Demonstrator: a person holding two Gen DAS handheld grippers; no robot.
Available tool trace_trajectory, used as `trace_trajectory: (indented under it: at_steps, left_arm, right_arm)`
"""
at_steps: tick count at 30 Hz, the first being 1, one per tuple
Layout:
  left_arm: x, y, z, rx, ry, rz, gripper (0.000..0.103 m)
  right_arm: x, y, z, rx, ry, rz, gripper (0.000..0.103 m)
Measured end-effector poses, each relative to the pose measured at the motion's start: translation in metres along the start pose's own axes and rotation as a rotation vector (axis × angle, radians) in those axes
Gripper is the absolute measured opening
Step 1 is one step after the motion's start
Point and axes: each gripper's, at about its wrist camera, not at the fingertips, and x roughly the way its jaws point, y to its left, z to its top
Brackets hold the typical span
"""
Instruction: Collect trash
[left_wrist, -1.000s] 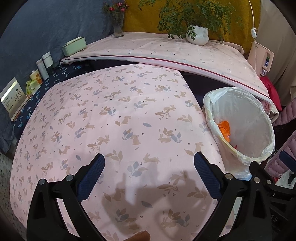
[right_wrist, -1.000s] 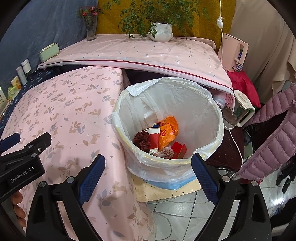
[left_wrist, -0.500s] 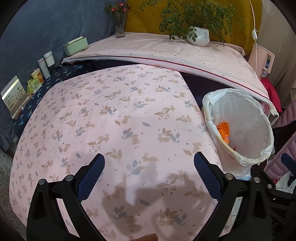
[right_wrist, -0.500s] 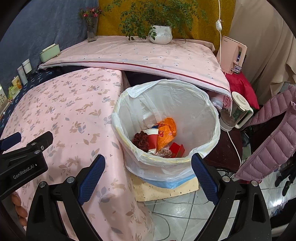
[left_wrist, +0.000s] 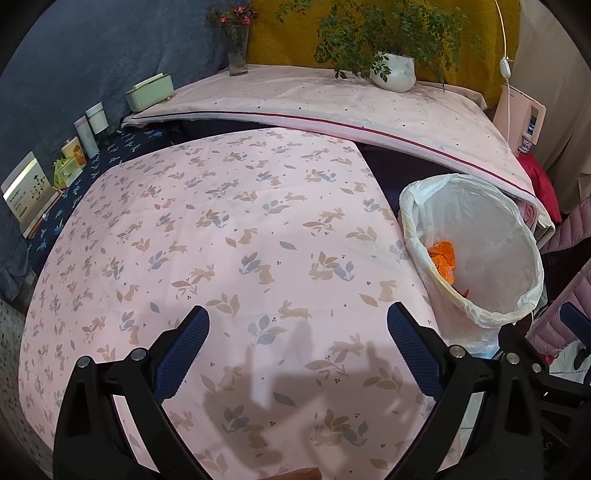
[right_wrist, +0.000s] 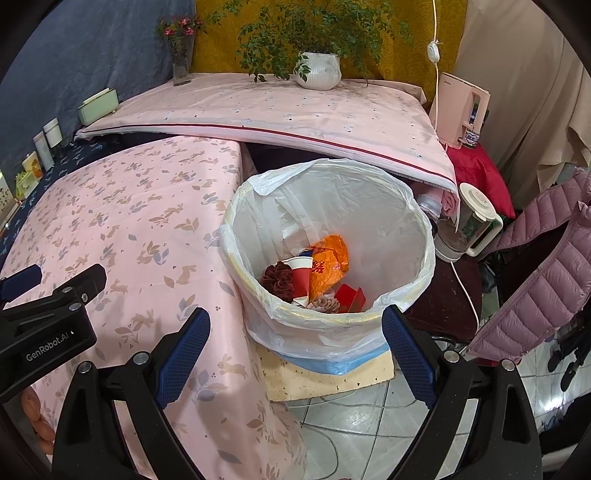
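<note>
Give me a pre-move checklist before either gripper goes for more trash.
1. Left gripper empty, jaws apart: ok.
2. Right gripper empty, jaws apart: ok.
3. Trash bin upright, mouth unobstructed: ok.
4. Liner bag folded over the rim: ok.
5. Room left above the orange wrapper and paper cup in the bin: ok.
6. Trash left on the pink tablecloth: none visible; beyond the frames, cannot tell.

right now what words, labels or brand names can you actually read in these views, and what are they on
"GenRobot.AI": white print on the black body of the left gripper, seen from the right wrist view.
Pink appliance: a brand mark near its top and a small label lower down, both too small to read.
Standing card: printed lines, too blurred to read.
Red and white paper cup in the trash bin: print unreadable.
</note>
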Motion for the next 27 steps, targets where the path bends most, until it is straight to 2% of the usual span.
trace_trajectory:
  at_steps: [7, 27]
  left_arm:
    - [-0.003, -0.0014, -0.0006, -0.005, -0.011, 0.0, 0.093]
    - [0.0033, -0.0094, -0.0025, 0.007, 0.023, -0.047, 0.093]
  right_arm:
    - [-0.0007, -0.0004, -0.0006, 0.001, -0.001, -0.008, 0.09]
    - [0.001, -0.007, -0.0029, 0.016, -0.001, -0.022, 0.09]
